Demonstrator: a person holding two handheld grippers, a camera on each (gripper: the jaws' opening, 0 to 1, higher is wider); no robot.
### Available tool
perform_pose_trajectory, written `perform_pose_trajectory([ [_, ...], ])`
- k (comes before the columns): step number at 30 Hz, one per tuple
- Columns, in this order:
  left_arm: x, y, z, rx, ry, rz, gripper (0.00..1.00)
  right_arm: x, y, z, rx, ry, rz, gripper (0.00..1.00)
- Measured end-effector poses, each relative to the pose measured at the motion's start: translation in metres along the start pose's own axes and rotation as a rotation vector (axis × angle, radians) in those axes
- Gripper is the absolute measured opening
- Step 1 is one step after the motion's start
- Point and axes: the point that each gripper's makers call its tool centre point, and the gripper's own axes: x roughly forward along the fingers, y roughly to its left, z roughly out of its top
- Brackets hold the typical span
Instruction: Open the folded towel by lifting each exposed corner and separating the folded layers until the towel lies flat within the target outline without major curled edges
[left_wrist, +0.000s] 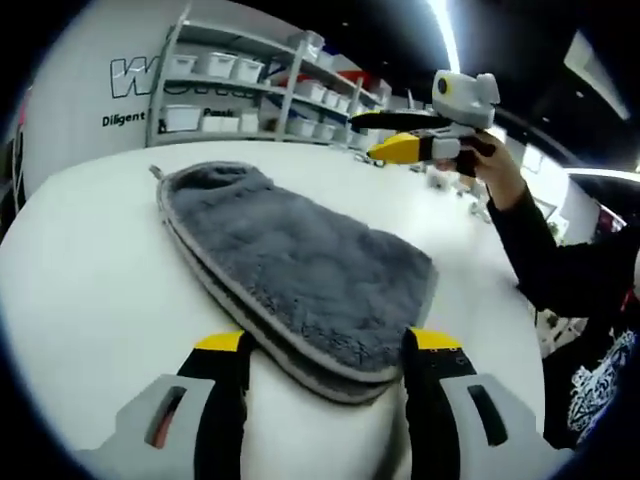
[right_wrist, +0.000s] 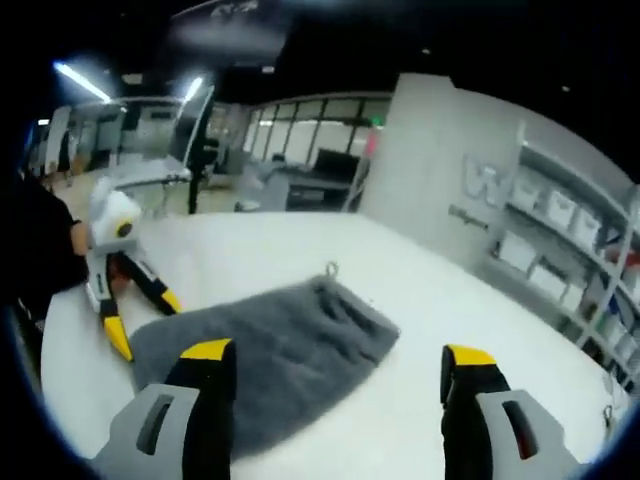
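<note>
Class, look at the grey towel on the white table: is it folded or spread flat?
Folded. In the left gripper view the towel shows stacked layers with doubled edges along its near end on the table.

The folded towel (left_wrist: 300, 265) lies on the table (left_wrist: 90, 300), shelves (left_wrist: 250, 95) behind it.

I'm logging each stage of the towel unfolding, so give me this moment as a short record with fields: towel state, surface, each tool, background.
towel: grey, folded, layered edges stacked at the near end, small loop at the far corner
table: white, towel lies on it
left tool: open, tips either side of the towel's near edge, not closed on it
right tool: open, above the table; towel under its left jaw
background: shelves with white bins by a wall
progress: no layer lifted yet
</note>
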Motion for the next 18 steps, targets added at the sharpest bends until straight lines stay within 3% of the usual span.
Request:
perform_pose_trajectory([
  [4, 0.0, -0.002, 0.001, 0.016, -0.005, -0.005, 0.53, 0.003, -0.004, 0.012, -0.004, -0.002, 0.001, 0.84],
  [6, 0.0, -0.007, 0.003, 0.034, -0.01, -0.022, 0.44, 0.005, -0.006, 0.018, -0.001, -0.007, 0.005, 0.84],
  [18, 0.0, -0.004, 0.007, 0.091, -0.022, 0.029, 0.37, 0.017, -0.018, 0.043, -0.112, 0.043, 0.0, 0.84],
])
